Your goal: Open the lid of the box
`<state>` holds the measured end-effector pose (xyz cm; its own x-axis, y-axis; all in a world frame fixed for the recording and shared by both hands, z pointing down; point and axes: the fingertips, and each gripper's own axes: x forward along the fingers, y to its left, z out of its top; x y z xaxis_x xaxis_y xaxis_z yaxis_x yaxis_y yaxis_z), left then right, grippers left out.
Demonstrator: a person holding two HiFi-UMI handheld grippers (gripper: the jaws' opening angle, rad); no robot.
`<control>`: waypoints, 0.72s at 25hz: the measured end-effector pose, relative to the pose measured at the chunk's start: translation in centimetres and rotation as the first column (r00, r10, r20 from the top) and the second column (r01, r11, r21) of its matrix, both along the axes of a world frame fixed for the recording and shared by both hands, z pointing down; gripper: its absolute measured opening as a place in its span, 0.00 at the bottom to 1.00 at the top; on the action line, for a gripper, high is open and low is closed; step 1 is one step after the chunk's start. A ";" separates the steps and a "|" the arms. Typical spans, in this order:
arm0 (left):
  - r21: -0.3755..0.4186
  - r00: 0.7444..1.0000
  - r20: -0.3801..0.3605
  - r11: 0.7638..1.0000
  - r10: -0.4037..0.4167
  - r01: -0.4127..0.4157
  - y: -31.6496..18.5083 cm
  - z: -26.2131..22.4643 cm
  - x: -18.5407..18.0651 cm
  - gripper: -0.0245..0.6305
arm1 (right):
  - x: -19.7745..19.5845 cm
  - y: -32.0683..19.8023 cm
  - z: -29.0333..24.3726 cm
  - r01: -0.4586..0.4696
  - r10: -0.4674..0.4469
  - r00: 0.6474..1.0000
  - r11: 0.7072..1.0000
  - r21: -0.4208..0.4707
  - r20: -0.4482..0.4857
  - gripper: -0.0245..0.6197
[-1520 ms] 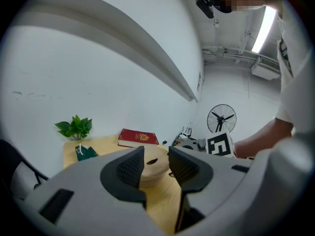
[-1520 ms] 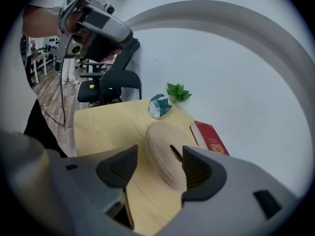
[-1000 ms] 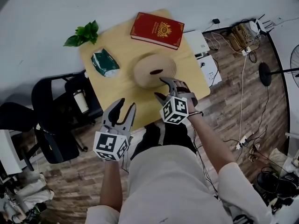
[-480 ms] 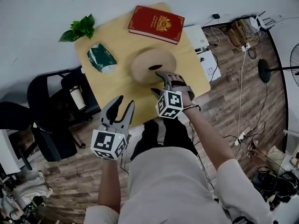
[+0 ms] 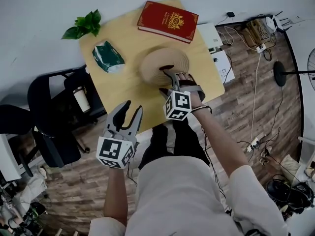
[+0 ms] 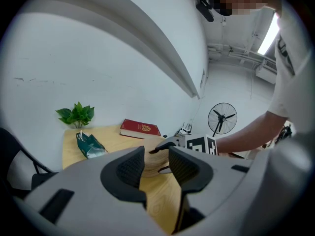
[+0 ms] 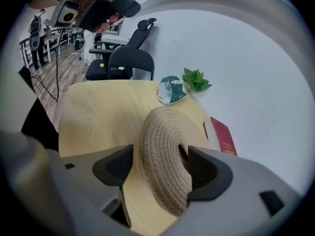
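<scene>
A round woven straw box (image 5: 165, 65) with a domed lid and a dark hole on top sits in the middle of the wooden table (image 5: 123, 82). My right gripper (image 5: 166, 81) is at its near side. The jaws are opening and stand astride the lid's near part (image 7: 165, 156): one finger by the hole, the other outside the rim with a gap. My left gripper (image 5: 129, 113) hovers off the table's near left edge, open, with nothing between its fingers. From its own view the left gripper (image 6: 156, 163) looks towards the box (image 6: 151, 160).
A red book (image 5: 168, 21) lies at the table's far side, with a green pouch (image 5: 109, 56) and a small leafy plant (image 5: 82, 26) to the left. A black chair (image 5: 54, 112) and a cup (image 5: 82, 100) stand left of the table. White boxes (image 5: 211, 38) and cables lie to the right.
My right gripper has moved forward onto the woven lid, so its upper finger now reaches the dark hole. The left gripper has stayed about where it was.
</scene>
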<state>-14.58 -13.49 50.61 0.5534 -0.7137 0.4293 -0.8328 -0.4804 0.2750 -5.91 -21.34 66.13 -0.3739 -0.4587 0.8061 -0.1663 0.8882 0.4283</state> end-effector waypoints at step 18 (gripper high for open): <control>-0.002 1.000 -0.003 1.000 -0.024 0.024 0.3 0.1 -0.5 0.26 | -0.5 -0.1 1.0 0.012 -0.011 0.999 0.999 0.036 -0.040 0.36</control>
